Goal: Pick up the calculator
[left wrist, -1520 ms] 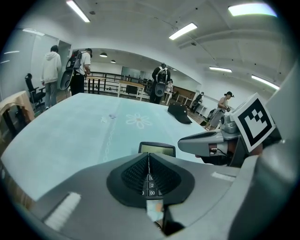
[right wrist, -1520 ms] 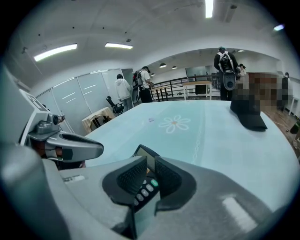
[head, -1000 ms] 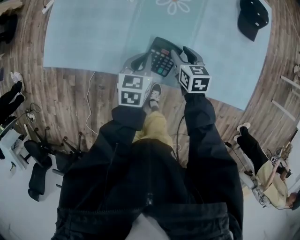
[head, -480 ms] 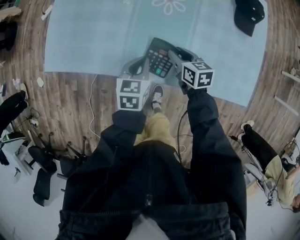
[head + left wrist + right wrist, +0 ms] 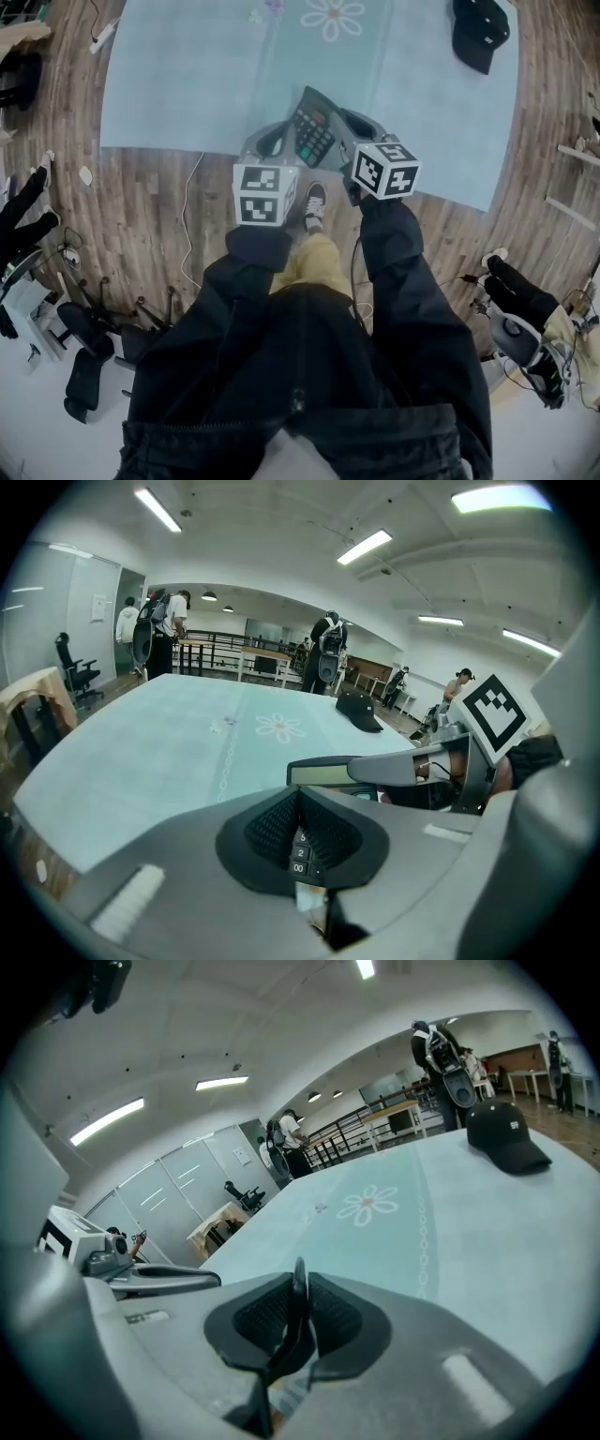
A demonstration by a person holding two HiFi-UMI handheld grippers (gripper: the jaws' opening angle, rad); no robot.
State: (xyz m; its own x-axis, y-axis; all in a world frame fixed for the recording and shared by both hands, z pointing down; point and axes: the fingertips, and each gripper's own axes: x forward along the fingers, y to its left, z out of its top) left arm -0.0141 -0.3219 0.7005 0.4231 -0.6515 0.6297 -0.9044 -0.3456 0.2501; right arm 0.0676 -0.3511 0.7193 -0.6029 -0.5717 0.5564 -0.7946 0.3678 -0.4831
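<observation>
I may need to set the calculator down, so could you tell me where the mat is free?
The mat is bare all across its left side, from its left edge to the flower print, and again on the right below the cap. It is crowded only at the near edge, around the calculator.

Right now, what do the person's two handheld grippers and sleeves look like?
The left gripper and right gripper are smooth grey shells with black ribbed pads. Each carries a white cube printed with black square markers. The sleeves are black. The right gripper's jaws are closing, the calculator between them.
</observation>
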